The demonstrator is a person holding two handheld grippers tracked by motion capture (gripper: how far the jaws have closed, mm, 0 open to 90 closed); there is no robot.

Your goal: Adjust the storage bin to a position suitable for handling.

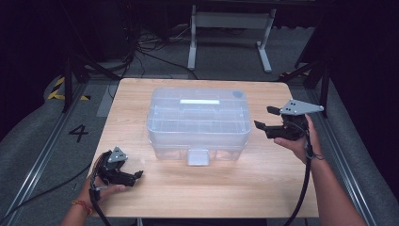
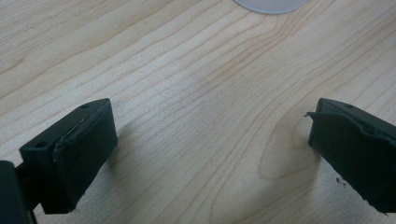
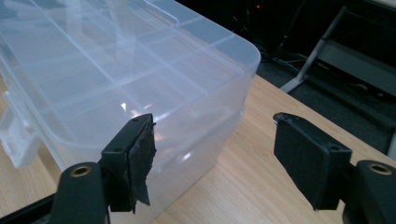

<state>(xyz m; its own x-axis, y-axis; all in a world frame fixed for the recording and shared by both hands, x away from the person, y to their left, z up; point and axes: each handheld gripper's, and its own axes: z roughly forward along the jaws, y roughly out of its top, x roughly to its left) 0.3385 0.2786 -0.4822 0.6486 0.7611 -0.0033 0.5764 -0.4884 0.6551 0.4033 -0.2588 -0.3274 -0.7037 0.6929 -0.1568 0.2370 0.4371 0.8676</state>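
Observation:
A clear plastic storage box [image 1: 198,123] with a lid and inner compartments stands in the middle of the wooden table [image 1: 263,188]; its front latch [image 1: 197,157] faces me. My right gripper [image 1: 264,117] is held open just off the box's right end, its jaws pointing at that end wall [image 3: 196,140]. In the right gripper view the box [image 3: 116,74] sits behind the left jaw, with the gap between the jaws over bare table. My left gripper [image 1: 137,175] rests low at the front left of the table, open, with only wood grain [image 2: 205,121] between its jaws.
A white metal frame [image 1: 230,28] and loose cables [image 1: 141,47] lie on the grey floor beyond the table. Black tripod legs stand at the back left [image 1: 70,75] and back right [image 1: 320,75]. A "4" [image 1: 78,133] is marked on the floor at left.

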